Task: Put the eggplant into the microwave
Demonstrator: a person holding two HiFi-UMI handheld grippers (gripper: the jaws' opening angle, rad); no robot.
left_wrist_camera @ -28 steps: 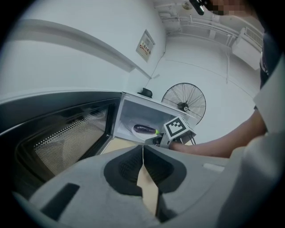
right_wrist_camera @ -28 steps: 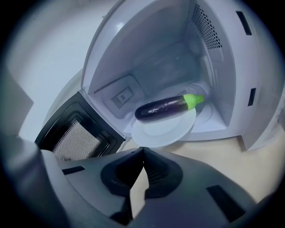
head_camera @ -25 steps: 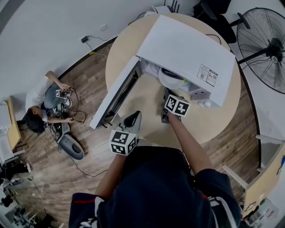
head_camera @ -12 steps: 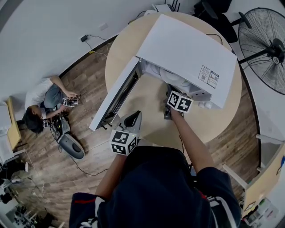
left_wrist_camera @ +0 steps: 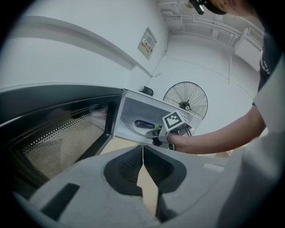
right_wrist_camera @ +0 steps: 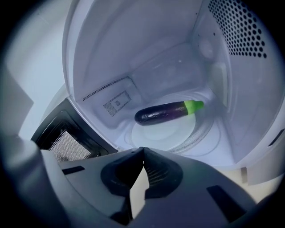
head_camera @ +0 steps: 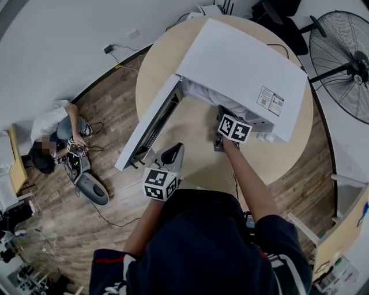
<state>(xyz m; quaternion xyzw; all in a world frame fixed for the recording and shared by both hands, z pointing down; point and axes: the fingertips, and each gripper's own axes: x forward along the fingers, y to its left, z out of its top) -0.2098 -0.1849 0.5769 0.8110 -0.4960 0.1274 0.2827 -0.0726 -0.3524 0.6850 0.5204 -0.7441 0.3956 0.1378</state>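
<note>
The dark purple eggplant (right_wrist_camera: 167, 112) with a green stem end lies on the round turntable plate (right_wrist_camera: 178, 133) inside the white microwave (head_camera: 242, 63). It also shows in the left gripper view as the eggplant (left_wrist_camera: 143, 124). The microwave door (head_camera: 153, 118) stands open to the left. My right gripper (right_wrist_camera: 143, 149) is shut and empty, just in front of the cavity and apart from the eggplant; its marker cube (head_camera: 233, 128) sits at the opening. My left gripper (left_wrist_camera: 143, 147) is shut on nothing and hovers near the table's front edge as the left gripper (head_camera: 173, 154).
The microwave stands on a round wooden table (head_camera: 190, 127). A standing fan (head_camera: 346, 57) is at the right and a chair (head_camera: 282, 17) behind the table. A person (head_camera: 55, 129) sits on the wood floor at the left among cables and a grey device (head_camera: 92, 190).
My right gripper has edged slightly farther toward the microwave's opening. The left gripper has stayed put. The person on the floor has shifted.
</note>
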